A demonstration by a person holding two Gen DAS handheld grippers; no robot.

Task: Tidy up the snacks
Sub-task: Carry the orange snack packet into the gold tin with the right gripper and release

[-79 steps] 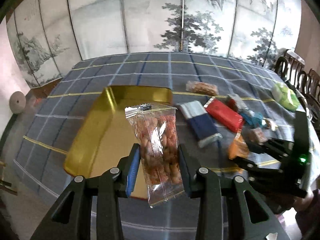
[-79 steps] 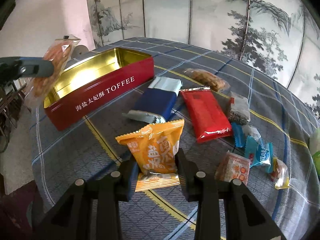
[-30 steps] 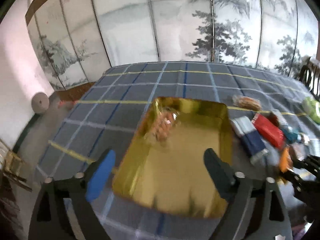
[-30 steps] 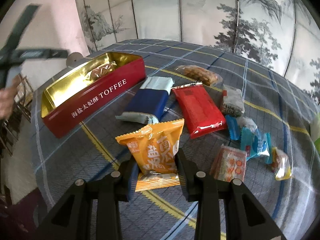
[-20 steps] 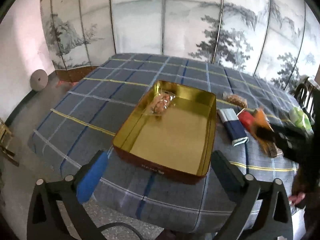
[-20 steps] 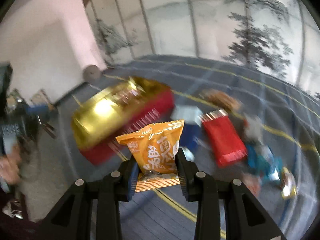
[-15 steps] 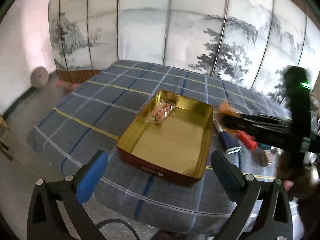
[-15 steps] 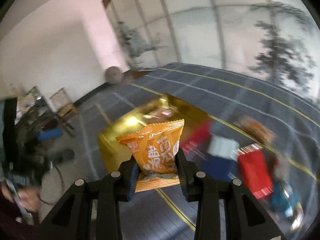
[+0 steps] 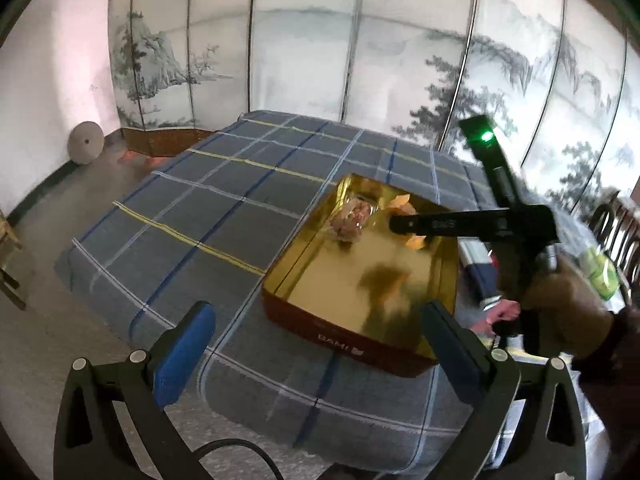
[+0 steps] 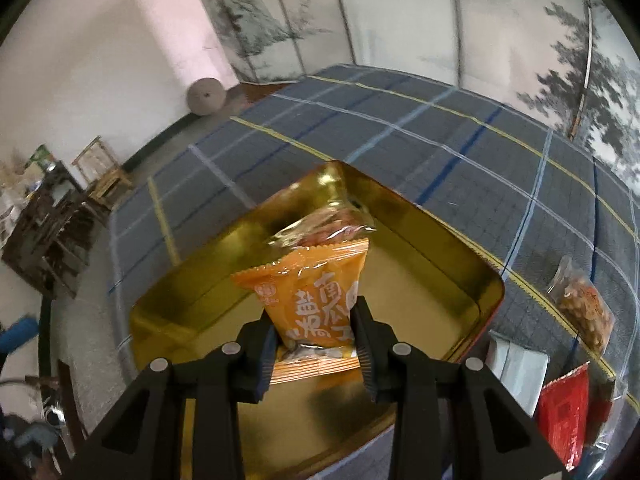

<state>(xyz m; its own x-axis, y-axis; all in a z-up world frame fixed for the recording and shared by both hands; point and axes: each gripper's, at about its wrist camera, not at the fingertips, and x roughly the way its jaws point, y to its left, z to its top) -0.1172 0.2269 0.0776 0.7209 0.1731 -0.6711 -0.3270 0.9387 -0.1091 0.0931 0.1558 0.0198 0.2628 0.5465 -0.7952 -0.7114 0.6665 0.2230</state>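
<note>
A red tin with a gold inside (image 9: 404, 352) (image 10: 486, 280) stands on the checked tablecloth. A clear bag of peanuts (image 9: 351, 222) (image 10: 328, 228) lies in its far corner. My right gripper (image 10: 316, 332) is shut on an orange snack packet (image 10: 316, 292) and holds it above the tin, near the peanut bag. In the left wrist view the right gripper (image 9: 400, 224) reaches over the tin from the right, with the orange packet (image 9: 402, 202) partly hidden behind it. My left gripper (image 9: 320, 344) is wide open and empty, back from the table's near edge.
More snacks lie on the cloth right of the tin: a peanut bag (image 10: 582, 310), a blue and white packet (image 10: 516, 364) (image 9: 478, 266) and a red packet (image 10: 564, 412). A green packet (image 9: 600, 272) lies far right. Wooden chairs (image 10: 100, 172) stand on the floor at left.
My right gripper carried the orange packet from the table's right side to above the tin. My left gripper, open, drew back and up from the tin after leaving the peanut bag inside.
</note>
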